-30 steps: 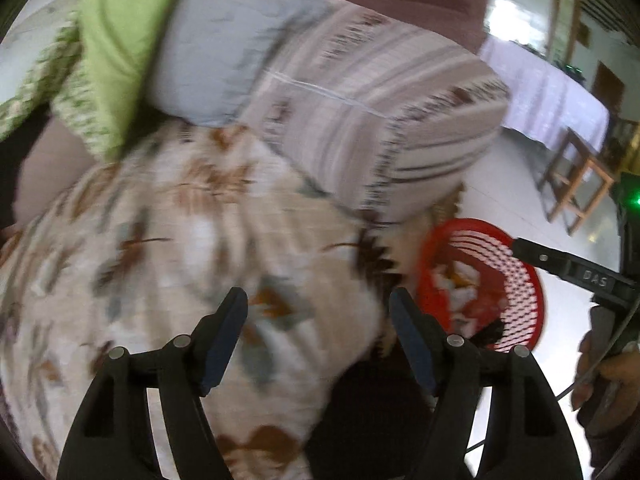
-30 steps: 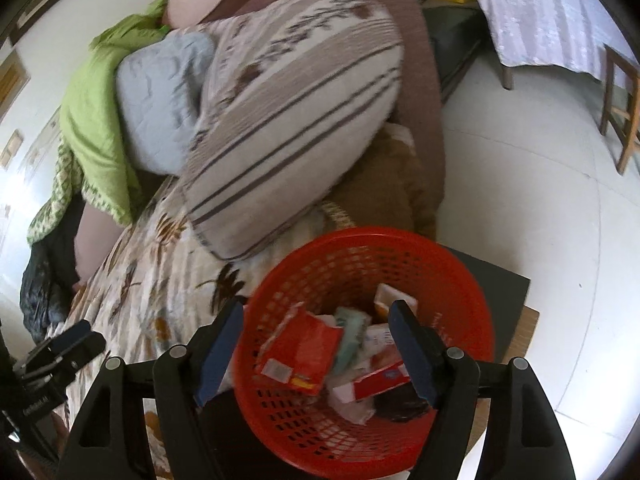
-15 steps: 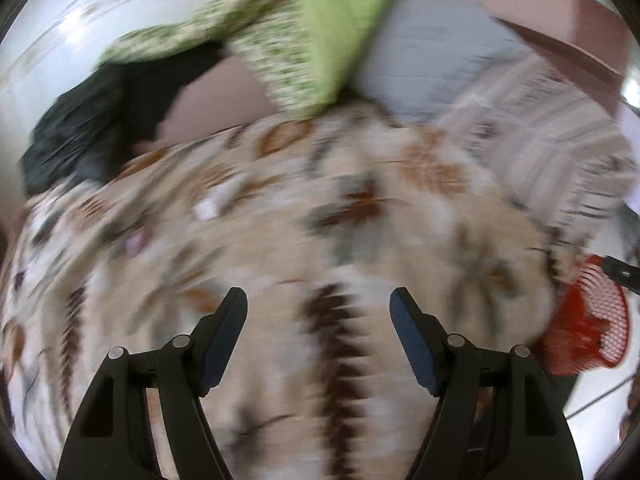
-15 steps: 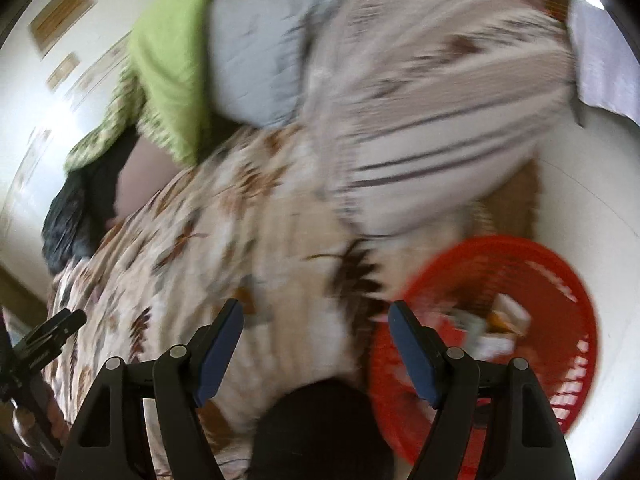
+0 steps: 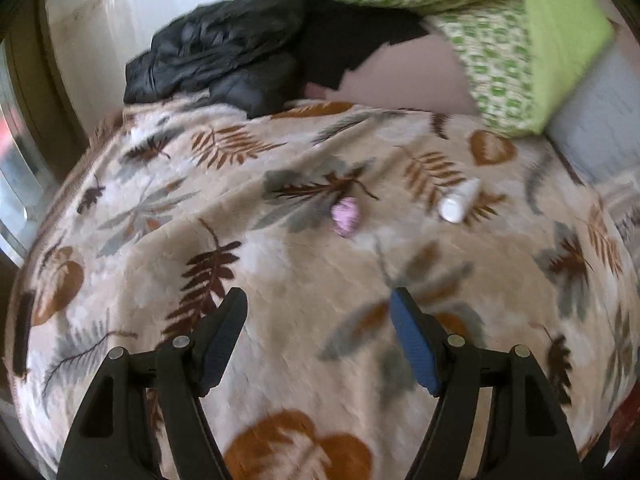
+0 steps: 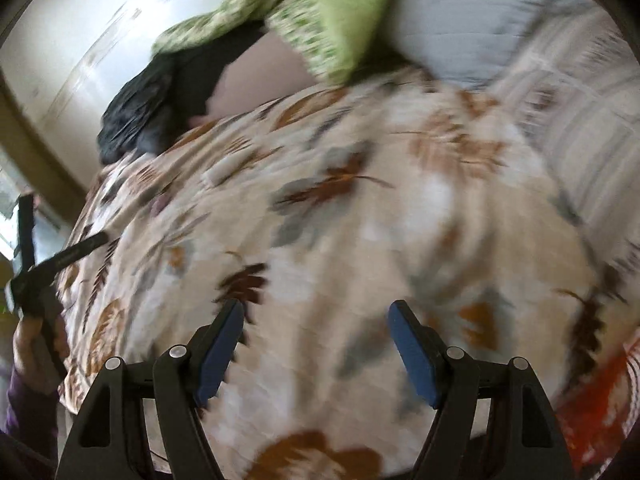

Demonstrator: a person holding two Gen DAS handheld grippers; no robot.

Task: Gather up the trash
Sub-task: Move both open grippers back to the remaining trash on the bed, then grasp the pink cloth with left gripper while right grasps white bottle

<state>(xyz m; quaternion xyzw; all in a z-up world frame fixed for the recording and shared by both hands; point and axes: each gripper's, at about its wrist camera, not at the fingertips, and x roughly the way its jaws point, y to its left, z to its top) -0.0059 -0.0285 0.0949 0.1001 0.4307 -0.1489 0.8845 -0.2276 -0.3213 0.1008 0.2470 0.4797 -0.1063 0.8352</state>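
Note:
In the left wrist view a crumpled pink scrap (image 5: 346, 215) and a small white tube (image 5: 459, 201) lie on the leaf-patterned blanket (image 5: 280, 280) of a bed. My left gripper (image 5: 318, 330) is open and empty, above the blanket, nearer to me than both items. My right gripper (image 6: 316, 336) is open and empty over the same blanket (image 6: 340, 240); its view is blurred. The red trash basket (image 6: 600, 392) shows at that view's lower right edge. The left gripper's body (image 6: 48, 268) and hand show at its left edge.
A black jacket (image 5: 224, 52) and a green patterned quilt (image 5: 500, 32) lie at the far side of the bed. A grey pillow (image 6: 480, 12) and a striped pillow (image 6: 592, 140) lie to the right. A wall (image 5: 104, 12) is behind.
Both grippers swung left, away from the red basket and striped pillow, over the blanket. The pink scrap and white tube came into the left view. Both stayed open.

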